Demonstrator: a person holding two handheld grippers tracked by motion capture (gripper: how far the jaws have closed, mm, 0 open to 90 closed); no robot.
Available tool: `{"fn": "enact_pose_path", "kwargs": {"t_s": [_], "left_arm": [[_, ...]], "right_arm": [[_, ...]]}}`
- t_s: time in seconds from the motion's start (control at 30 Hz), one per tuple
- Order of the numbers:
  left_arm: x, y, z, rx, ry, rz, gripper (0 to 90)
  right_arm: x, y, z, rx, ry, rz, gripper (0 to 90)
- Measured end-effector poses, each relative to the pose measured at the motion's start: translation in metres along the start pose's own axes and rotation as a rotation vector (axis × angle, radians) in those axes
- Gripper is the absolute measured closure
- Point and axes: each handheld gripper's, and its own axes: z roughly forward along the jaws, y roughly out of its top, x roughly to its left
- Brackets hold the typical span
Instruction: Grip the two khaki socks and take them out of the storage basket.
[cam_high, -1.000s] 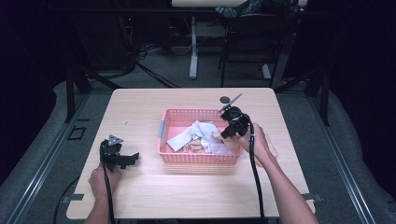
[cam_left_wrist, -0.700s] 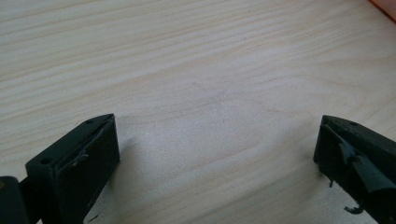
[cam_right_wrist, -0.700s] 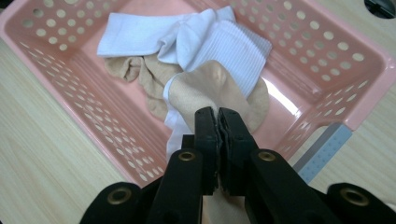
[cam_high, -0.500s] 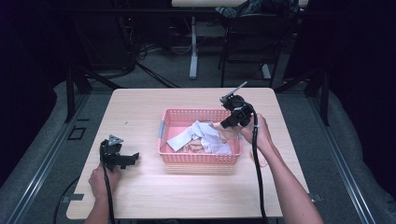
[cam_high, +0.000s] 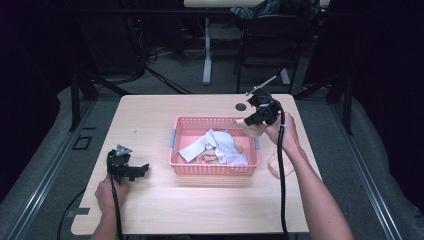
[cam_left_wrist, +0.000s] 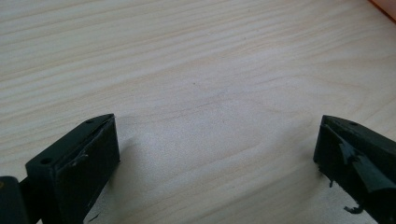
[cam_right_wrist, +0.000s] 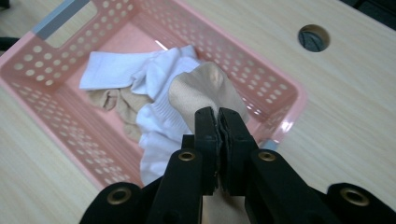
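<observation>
A pink plastic basket (cam_high: 180, 129) (cam_right_wrist: 70, 116) sits mid-table with white socks (cam_high: 222, 142) (cam_right_wrist: 154, 74) and a tan sock (cam_high: 207, 157) (cam_right_wrist: 116, 100) inside. My right gripper (cam_high: 246, 122) (cam_right_wrist: 217, 116) is lifted over the basket's right end, shut on another tan sock (cam_right_wrist: 205, 88) (cam_high: 252, 130) that hangs from the jaws. Down at the table's left, my left gripper (cam_high: 142, 169) (cam_left_wrist: 217, 154) rests open on the bare wood, jaws wide apart with nothing between them.
The light wooden table (cam_high: 150, 115) has a round cable hole (cam_high: 241, 107) (cam_right_wrist: 313, 37) behind the basket. Grey handle strips (cam_high: 172, 137) mark the basket's ends. A chair and table legs stand on the dark floor beyond.
My right gripper has risen and moved back toward the basket's far right corner, lifting the tan sock out of the pile. The left gripper has stayed put.
</observation>
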Motion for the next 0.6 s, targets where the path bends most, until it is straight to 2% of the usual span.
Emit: {"fn": "enact_pose_path", "kwargs": {"t_s": [0.2,0.33,0.6], "left_arm": [[0.000,0.000,0.000,0.000,0.000,0.000,0.0],[0.000,0.000,0.000,0.000,0.000,0.000,0.0],[0.000,0.000,0.000,0.000,0.000,0.000,0.0]], "right_arm": [[-0.015,-0.001,-0.009,-0.012,-0.040,0.020,86.6],[-0.023,-0.003,-0.017,-0.026,-0.063,0.051,86.6],[-0.041,-0.015,-0.028,-0.036,-0.109,0.088,86.5]]}}
